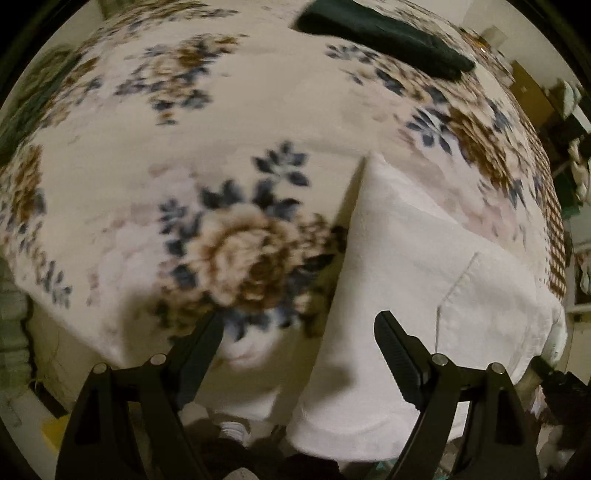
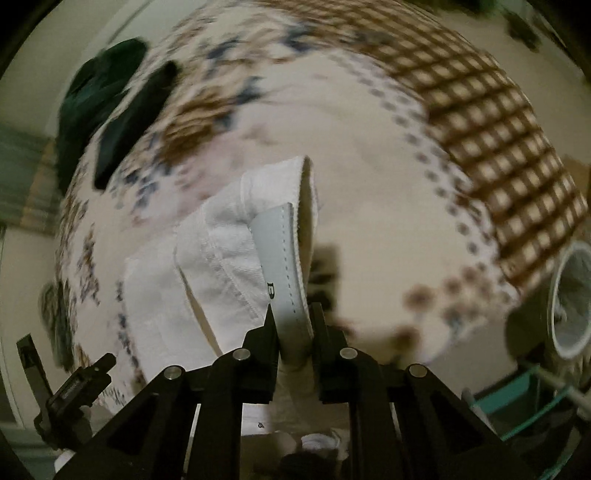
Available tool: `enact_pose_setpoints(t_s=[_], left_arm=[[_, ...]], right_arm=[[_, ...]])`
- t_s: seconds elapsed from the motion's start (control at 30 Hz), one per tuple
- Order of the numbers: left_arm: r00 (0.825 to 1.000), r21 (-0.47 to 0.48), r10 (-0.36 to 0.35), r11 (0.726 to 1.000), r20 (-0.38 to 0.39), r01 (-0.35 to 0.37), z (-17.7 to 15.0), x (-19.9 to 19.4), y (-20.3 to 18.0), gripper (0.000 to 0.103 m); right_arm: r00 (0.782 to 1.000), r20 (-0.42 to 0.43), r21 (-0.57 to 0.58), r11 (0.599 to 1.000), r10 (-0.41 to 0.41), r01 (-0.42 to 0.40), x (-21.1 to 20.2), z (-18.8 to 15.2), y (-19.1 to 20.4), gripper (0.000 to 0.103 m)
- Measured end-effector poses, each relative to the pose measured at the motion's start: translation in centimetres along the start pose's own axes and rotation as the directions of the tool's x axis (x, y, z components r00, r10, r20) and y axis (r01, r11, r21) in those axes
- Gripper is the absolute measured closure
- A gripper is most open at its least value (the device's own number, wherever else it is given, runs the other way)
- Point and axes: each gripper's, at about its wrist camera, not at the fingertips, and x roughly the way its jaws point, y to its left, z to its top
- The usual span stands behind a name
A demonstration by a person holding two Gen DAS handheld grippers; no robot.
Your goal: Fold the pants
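White pants (image 1: 424, 266) lie on a floral blanket (image 1: 221, 129) at the near right of the bed, with a back pocket seam showing. My left gripper (image 1: 300, 317) hovers open over the blanket's near edge; its right finger is above the pants' left edge and nothing sits between the jaws. In the right wrist view the white pants (image 2: 221, 251) are bunched and lifted at the waist. My right gripper (image 2: 293, 310) is shut on the grey waistband (image 2: 284, 258), which rises from between the fingers.
A dark green garment (image 1: 384, 33) lies at the far side of the bed, and is seen again as dark green cloth (image 2: 110, 107) at upper left. The blanket's brown checked border (image 2: 498, 129) runs along the bed's right edge. A white mesh bin (image 2: 572, 295) stands beside it.
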Motion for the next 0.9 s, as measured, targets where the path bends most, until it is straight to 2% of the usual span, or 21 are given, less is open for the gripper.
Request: enact_pose_setpoints(t_s=[0.23,0.33,0.4,0.43,0.5,0.57,0.6,0.67,0.73,0.8,0.9], left_arm=[[0.998,0.089,0.041,0.995,-0.044,-0.037,0.3,4.3,-1.8,0.019],[0.998,0.078,0.018,0.997,-0.055,-0.014,0.4,4.1,-1.3,0.019],[0.998,0.067,0.001,0.998,-0.064,0.003,0.3,3.6,-1.0,0.019],[0.998,0.058,-0.021,0.998,-0.067,0.024,0.2,3.2,-0.7,0.019],[0.993,0.023,-0.095,0.995,-0.069,0.097,-0.2,2.5,-0.1,0.019],[0.98,-0.023,-0.182,0.983,-0.074,0.181,-0.7,2.3,0.6,0.019],[0.97,-0.05,-0.229,0.973,-0.081,0.225,-1.0,2.5,0.8,0.019],[0.958,-0.073,-0.271,0.962,-0.09,0.265,-1.4,3.3,0.9,0.019],[0.953,-0.079,-0.286,0.957,-0.097,0.279,-1.4,4.0,0.7,0.019],[0.946,-0.088,-0.307,0.95,-0.106,0.299,-1.6,5.0,0.5,0.019],[0.942,-0.081,-0.313,0.949,-0.121,0.305,-1.6,6.2,0.2,0.019]], right_arm=[[0.997,-0.009,-0.026,0.997,-0.073,0.072,4.5,1.5,-0.6,0.085],[0.996,-0.065,-0.008,0.998,-0.069,0.068,5.5,2.0,-1.2,0.072],[0.996,-0.087,0.037,0.999,-0.013,0.016,4.8,1.9,-2.3,0.061],[0.996,-0.089,0.065,0.998,0.011,-0.005,4.3,1.6,-3.1,0.051],[0.993,-0.084,0.137,0.988,0.083,-0.071,3.0,0.6,-4.8,0.041],[0.986,-0.078,0.183,0.974,0.149,-0.133,2.2,-0.6,-6.2,0.032],[0.981,-0.078,0.207,0.965,0.179,-0.16,2.0,-1.5,-7.0,0.032],[0.975,-0.092,0.242,0.955,0.2,-0.173,2.4,-2.7,-7.7,0.032],[0.965,-0.125,0.299,0.936,0.232,-0.187,3.8,-4.3,-8.3,0.032],[0.944,-0.146,0.346,0.909,0.296,-0.231,5.5,-5.9,-8.3,0.032],[0.921,-0.142,0.396,0.874,0.363,-0.284,7.8,-7.1,-7.6,0.032]])
